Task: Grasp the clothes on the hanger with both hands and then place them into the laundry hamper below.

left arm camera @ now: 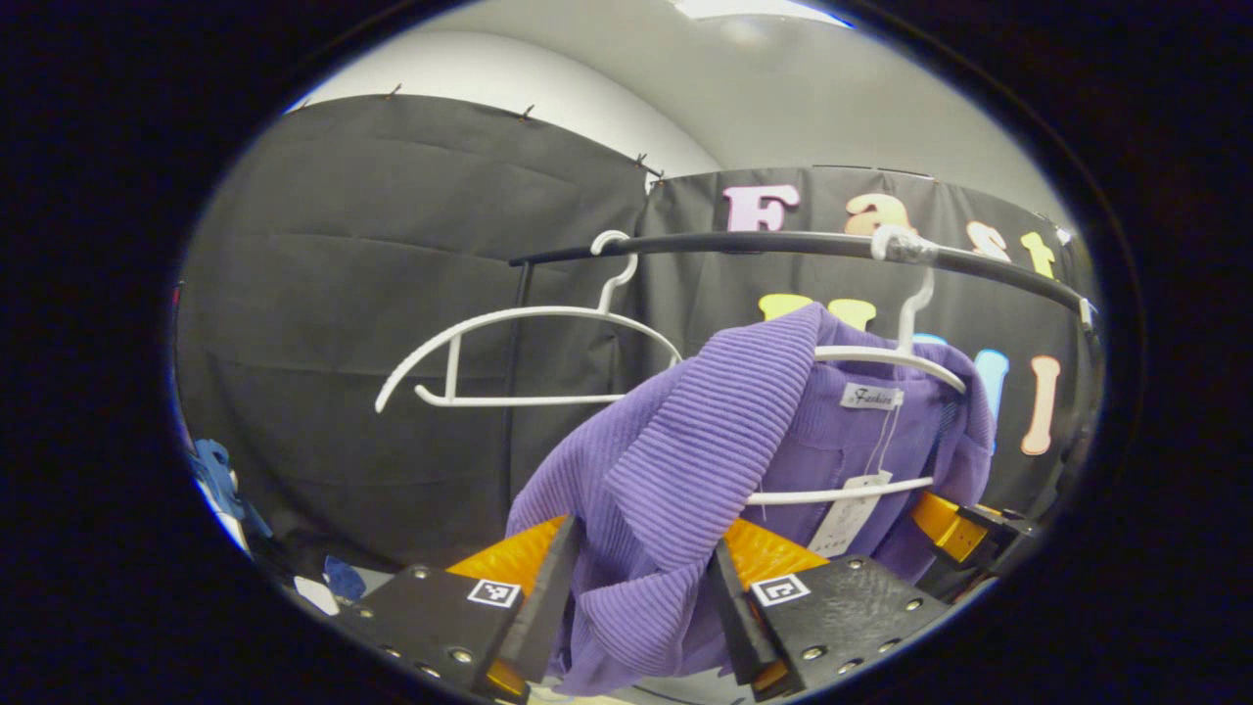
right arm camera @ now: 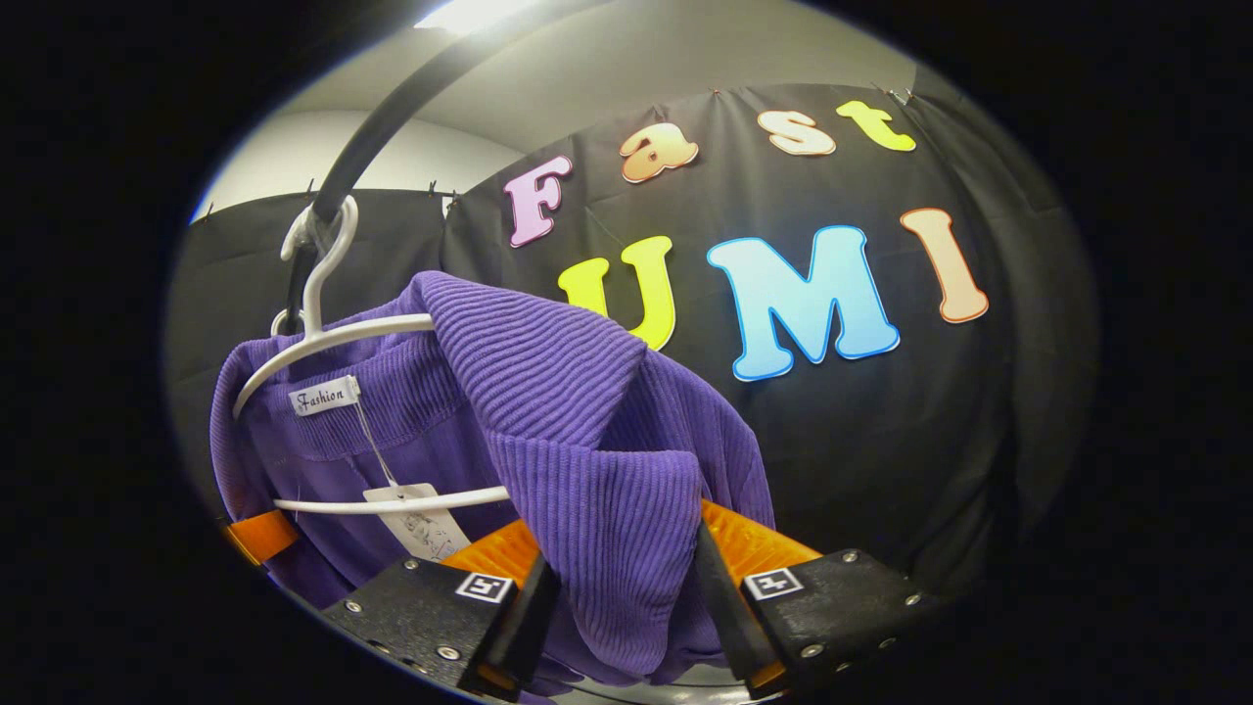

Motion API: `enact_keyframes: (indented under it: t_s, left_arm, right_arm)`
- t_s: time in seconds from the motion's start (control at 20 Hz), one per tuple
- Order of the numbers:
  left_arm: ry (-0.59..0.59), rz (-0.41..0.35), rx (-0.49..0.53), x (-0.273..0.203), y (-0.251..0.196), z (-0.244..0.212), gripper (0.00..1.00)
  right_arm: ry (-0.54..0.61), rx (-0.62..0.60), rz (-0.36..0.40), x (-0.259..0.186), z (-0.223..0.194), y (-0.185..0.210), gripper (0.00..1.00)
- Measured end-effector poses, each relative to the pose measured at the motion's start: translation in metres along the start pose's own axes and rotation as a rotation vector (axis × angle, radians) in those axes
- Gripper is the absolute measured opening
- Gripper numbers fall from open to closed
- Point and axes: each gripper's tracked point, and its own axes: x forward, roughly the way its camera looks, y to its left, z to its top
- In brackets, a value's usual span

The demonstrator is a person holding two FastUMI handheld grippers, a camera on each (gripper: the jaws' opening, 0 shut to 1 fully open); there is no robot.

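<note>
While hanging: purple ribbed sweater point(left arm camera: 705, 441) on white hanger point(left arm camera: 886, 357), rail at 12 o'clock.
Left gripper point(left arm camera: 636, 617): clenched on one sweater fold.
Right gripper point(right arm camera: 622, 607): grasping another fold, hanger at 10 o'clock.

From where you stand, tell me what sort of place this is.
Likely a staged recording booth set up as a clothes-drying corner, not a real home. Black cloth walls it in, a dark rail carries two white hangers, one bare, and a purple top with its tag hangs from the other.
</note>
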Motion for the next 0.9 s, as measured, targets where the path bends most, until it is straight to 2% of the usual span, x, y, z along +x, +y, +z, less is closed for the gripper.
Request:
enact_keyframes:
  t_s: [0.1,0.15,0.2,0.25,0.3,0.35,0.4,0.45,0.5,0.55,0.65,0.7,0.9]
  left_arm:
    - [-0.007,-0.010,0.008,0.001,0.000,0.000,0.39]
    - [-0.012,0.023,0.026,0.003,0.004,0.001,0.38]
    - [-0.021,0.003,0.017,0.007,0.003,0.000,0.20]
    - [-0.012,-0.021,0.007,0.005,-0.002,-0.002,0.01]
    - [-0.014,-0.053,-0.013,0.000,0.001,0.001,0.08]
    - [-0.011,-0.076,-0.033,0.004,-0.001,-0.002,0.00]
    - [-0.009,-0.091,-0.050,0.001,0.001,-0.002,0.08]
    - [-0.019,-0.084,-0.068,0.004,0.004,-0.002,0.08]
    - [-0.012,-0.084,-0.085,-0.001,0.004,0.001,0.00]
    - [-0.009,-0.095,-0.089,-0.003,-0.001,-0.001,0.07]
    - [-0.019,-0.108,-0.090,-0.010,-0.002,0.002,0.07]
    - [-0.028,-0.116,-0.095,-0.015,-0.001,0.004,0.02]
    - [-0.085,-0.134,-0.096,-0.036,0.005,0.018,0.02]
  right_arm:
    - [0.004,-0.003,0.037,0.003,0.000,0.007,0.58]
    - [0.011,-0.007,0.062,0.003,0.001,0.010,0.46]
    - [0.017,-0.010,0.082,0.006,0.001,0.010,0.42]
    - [0.015,-0.016,0.092,0.004,0.005,0.008,0.27]
    - [0.005,-0.016,0.097,0.005,0.008,0.006,0.19]
    - [0.003,-0.005,0.105,0.004,0.010,0.005,0.07]
    - [0.007,0.016,0.128,0.003,0.009,0.008,0.05]
    - [0.013,0.030,0.143,0.002,0.009,0.008,0.01]
    - [0.017,0.023,0.155,0.003,0.010,0.006,0.00]
    - [0.013,0.003,0.161,0.004,0.010,0.004,0.00]
    - [-0.013,-0.032,0.165,0.004,0.016,0.000,0.00]
    - [-0.033,-0.049,0.157,0.001,0.019,-0.002,0.00]
    - [-0.064,-0.068,0.130,-0.010,0.022,-0.007,0.00]
